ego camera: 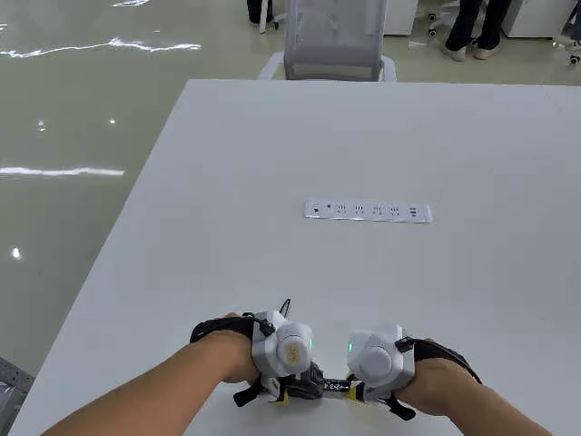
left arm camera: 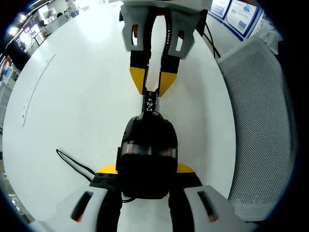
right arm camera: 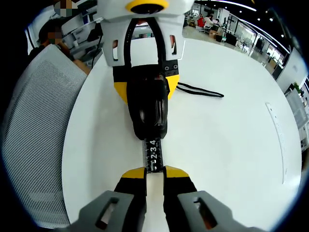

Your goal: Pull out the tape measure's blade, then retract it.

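Observation:
A black tape measure (left arm camera: 147,154) lies low over the white table near its front edge, and my left gripper (left arm camera: 147,170) is shut on its case. A short length of blade (right arm camera: 153,152), showing small numerals, runs from the case to my right gripper (right arm camera: 154,175), which is shut on the blade's end. In the head view the left gripper (ego camera: 289,380) and right gripper (ego camera: 356,389) sit close together, with the tape measure (ego camera: 313,381) between them. The case's black strap (right arm camera: 200,91) trails on the table.
A white power strip (ego camera: 368,211) lies flat at mid-table. A grey mesh chair (ego camera: 334,41) stands at the far edge, and another mesh chair (left arm camera: 260,121) is close by me. The table edge (ego camera: 109,263) runs along the left.

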{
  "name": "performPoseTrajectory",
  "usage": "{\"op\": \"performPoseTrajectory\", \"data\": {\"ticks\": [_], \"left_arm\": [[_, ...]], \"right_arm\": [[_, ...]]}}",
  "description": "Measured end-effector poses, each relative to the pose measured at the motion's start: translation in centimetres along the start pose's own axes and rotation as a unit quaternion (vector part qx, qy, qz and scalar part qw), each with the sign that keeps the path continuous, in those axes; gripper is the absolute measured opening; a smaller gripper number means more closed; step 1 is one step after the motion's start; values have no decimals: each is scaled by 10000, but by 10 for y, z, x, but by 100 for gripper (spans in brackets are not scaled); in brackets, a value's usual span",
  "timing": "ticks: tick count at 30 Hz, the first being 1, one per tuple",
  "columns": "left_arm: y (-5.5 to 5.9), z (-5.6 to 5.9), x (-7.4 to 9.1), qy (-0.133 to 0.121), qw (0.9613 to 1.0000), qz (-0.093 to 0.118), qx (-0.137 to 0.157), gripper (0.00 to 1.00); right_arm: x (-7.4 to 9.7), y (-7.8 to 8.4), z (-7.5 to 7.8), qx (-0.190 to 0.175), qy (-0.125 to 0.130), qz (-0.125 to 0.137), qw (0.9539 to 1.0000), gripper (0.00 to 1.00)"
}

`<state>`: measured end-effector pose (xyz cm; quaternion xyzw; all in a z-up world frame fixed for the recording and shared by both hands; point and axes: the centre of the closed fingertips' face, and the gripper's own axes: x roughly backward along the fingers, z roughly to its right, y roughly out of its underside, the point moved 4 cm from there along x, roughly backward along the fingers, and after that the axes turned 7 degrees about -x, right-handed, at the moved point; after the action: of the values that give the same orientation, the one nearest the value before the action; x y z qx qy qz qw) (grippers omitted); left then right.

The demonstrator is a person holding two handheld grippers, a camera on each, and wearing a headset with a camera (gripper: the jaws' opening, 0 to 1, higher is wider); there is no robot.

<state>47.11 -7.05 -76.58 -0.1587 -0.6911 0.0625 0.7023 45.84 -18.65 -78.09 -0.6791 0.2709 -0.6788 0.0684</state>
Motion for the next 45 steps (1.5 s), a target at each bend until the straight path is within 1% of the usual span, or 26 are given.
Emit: {"op": "performPoseTrajectory", "data": {"ticks": [18,20,28,31,34,45], "left_arm": [[-1,-1,-1,11,10000,12,8,33],[-1,-1,-1,10,10000,17,12,33],[-1,-1,-2,5,10000,10,22,33],[-1,-2,-2,2,10000,9,23,33],[-1,-2,-2,2,10000,6,19,33],[0,-2,-2,7,10000,9,18,33]], "right_arm": [[14,8,0,-32,-29,10,10000,10],[13,8,1,-38,-34,20,10000,10],[21,12,0,-39,-53,7,10000,10],[19,13,2,-46,-45,-1,10000,10],[21,15,2,-55,-41,0,10000,10],[18,15,7,-14,-60,-13,10000,10]]}}
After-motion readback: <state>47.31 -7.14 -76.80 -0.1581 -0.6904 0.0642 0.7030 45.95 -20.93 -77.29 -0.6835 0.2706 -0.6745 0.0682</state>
